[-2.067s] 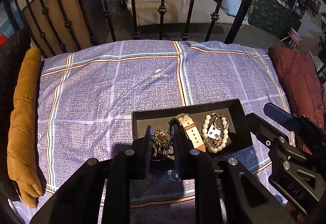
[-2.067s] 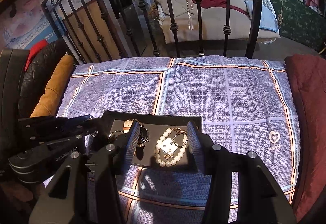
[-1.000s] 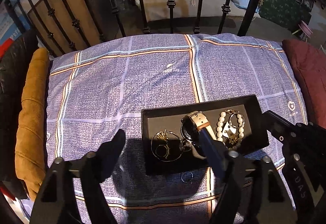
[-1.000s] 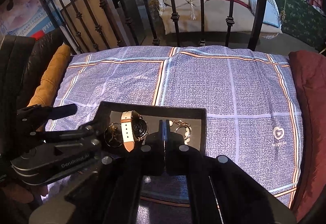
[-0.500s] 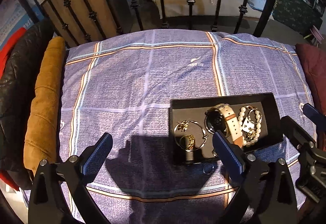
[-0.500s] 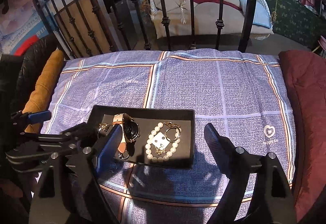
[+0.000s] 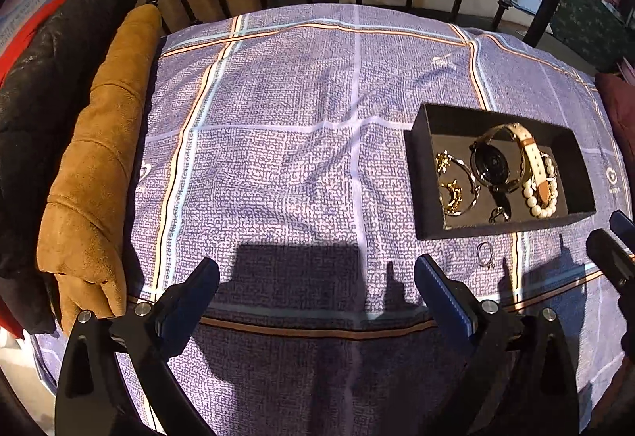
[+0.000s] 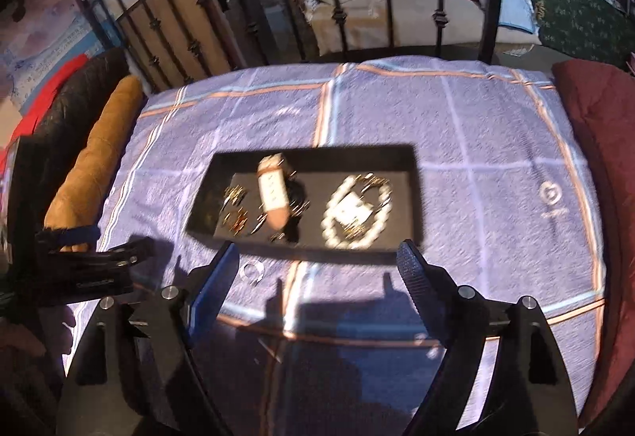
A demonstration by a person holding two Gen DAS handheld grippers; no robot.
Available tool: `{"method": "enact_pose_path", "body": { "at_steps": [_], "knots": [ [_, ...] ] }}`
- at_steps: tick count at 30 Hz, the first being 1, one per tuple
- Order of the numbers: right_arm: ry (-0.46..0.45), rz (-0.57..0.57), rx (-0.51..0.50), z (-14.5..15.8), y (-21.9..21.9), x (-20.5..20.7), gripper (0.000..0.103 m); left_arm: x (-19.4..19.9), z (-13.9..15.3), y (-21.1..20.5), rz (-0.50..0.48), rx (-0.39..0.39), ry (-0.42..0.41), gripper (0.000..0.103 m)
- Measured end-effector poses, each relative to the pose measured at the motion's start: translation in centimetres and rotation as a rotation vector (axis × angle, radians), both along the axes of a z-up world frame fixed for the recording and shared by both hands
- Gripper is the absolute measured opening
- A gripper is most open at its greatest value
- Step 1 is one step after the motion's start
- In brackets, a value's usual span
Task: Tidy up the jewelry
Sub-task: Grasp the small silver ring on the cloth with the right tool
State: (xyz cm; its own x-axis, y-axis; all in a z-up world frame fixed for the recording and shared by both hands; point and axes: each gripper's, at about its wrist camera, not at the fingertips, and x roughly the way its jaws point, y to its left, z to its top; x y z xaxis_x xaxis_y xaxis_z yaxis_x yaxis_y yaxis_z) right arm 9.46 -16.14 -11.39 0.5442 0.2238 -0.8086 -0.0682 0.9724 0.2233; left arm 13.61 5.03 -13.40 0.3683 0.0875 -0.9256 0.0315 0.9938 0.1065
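**On the quilt: both grippers empty, one ring outside the tray**

Beside the tray point(image 7: 426, 174), on its near side, a small ring point(image 7: 485, 260) lies on the quilt point(image 7: 278, 158), just clear of the tray's front wall. It looks like the one piece not yet put away.

Inside the tray, from its left end: gold bangles and charms point(image 7: 454, 184), then the watch point(image 7: 502, 160) with its tan strap arched up, then the pearl bracelet point(image 8: 355, 216) at the right end with a small white card inside its loop. I read the row as deliberate: each piece has its own patch of floor so chains do not tangle.

My left gripper point(image 7: 317, 289) hangs over bare quilt, well to the left of the tray and nearer me, fingers spread as wide as they go, nothing between them. That keeps it out of the way.

My right gripper point(image 8: 317, 265) sits at the tray's near wall. Its jaws have just been opening and now stand wide with nothing between them. The right wrist view is motion-blurred, so fine detail in the tray is soft there. The ring lies just by the left finger point(image 8: 216, 277), outside the gap.

Judgement: sorting is nearly done. The ring is thin and flat on soft cloth, so I expect a pinch may snag quilt or skid it under the tray wall.
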Motion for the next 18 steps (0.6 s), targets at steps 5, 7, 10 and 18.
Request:
{"method": "enact_pose_path", "body": {
  "at_steps": [5, 7, 10, 18],
  "knots": [
    [0.04, 0.043, -0.022, -2.3, 4.2, -0.5, 0.074, -0.3, -1.6, 0.6, -0.042, 0.021, 0.012, 0.096],
    [0.045, 0.037, -0.028, -3.0, 5.2, -0.5, 0.074, -0.5, -2.0, 1.2, -0.056, 0.03, 0.015, 0.096],
    [0.059, 0.018, -0.031, -3.9, 6.3, -0.1, 0.073, -0.6, -2.3, 2.5, -0.071, 0.043, 0.016, 0.096],
    [0.086, -0.009, -0.071, -6.6, 8.1, 1.3, 0.054, 0.0, -2.7, 5.0, -0.061, -0.043, 0.028, 0.096]
  ]
}}
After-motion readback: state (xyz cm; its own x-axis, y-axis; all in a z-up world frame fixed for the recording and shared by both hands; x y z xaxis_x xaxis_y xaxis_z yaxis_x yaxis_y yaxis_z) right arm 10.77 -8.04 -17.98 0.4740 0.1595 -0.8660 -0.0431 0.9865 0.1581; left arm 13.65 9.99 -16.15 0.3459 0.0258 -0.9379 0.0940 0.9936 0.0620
